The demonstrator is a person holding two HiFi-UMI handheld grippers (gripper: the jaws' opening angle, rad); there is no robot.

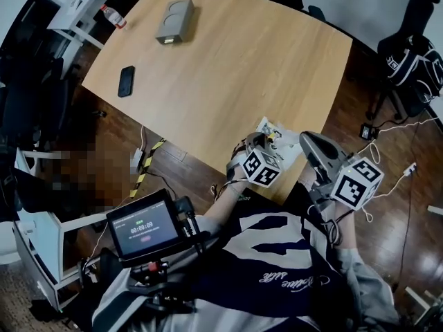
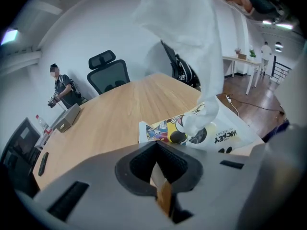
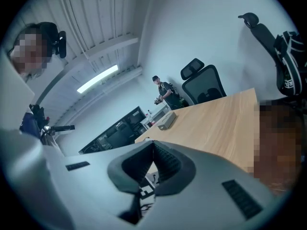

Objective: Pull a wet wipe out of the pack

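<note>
Wipe pack (image 1: pixel 274 129) sits at bench (image 1: pixel 228 61) edge, ~5 o'clock – white wipe (image 2: pixel 187 42) rises from its top. L gripper (image 2: pixel 156 147) jaws together, empty; R gripper (image 3: pixel 153 145) jaws together, nothing seen btwn.

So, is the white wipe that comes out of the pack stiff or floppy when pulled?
Probably floppy: the wipe rises in soft folds and narrows to a twist where it leaves the pack. It likely drags there, being squeezed at the opening, so the flat, seemingly light pack may lift with it unless held down.
</note>
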